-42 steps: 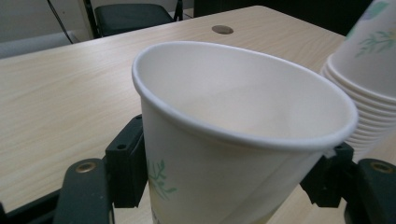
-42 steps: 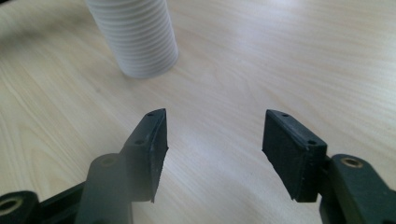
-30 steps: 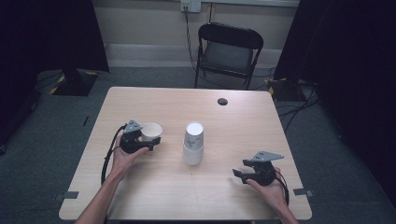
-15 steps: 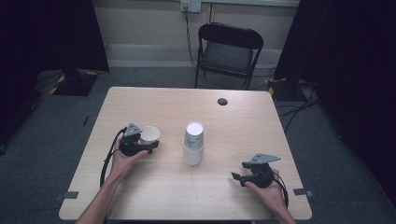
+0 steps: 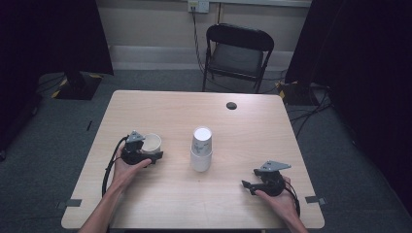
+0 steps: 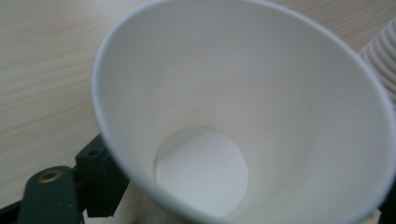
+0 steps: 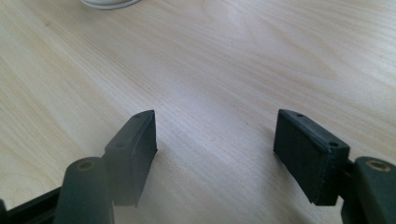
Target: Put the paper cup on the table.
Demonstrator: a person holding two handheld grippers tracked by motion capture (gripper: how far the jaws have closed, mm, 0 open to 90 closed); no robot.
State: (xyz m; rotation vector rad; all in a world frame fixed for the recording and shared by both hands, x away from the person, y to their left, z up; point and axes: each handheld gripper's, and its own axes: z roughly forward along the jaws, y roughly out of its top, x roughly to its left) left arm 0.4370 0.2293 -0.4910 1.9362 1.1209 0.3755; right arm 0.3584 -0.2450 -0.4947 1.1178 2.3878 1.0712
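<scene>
A single white paper cup [image 5: 151, 142] stands mouth-up at the table's left, and my left gripper [image 5: 154, 151] is shut on it. The left gripper view looks straight into that cup [image 6: 243, 116], with one black jaw beside its wall at the lower left. A stack of upside-down white paper cups [image 5: 201, 148] stands at the table's middle; its ribbed rims [image 6: 384, 60] show at that view's right edge. My right gripper [image 5: 248, 186] rests low at the front right, open, with bare wood between its fingers [image 7: 135, 149]. The stack's base [image 7: 109, 3] peeks in at the top.
The light wooden table [image 5: 252, 121] has a small dark round spot [image 5: 231, 105] near its far edge. A black folding chair [image 5: 236, 53] stands behind the table. Cables [image 5: 311, 114] trail on the grey carpet at the right.
My left gripper has drawn the single cup slightly toward the near left. The right gripper has barely shifted.
</scene>
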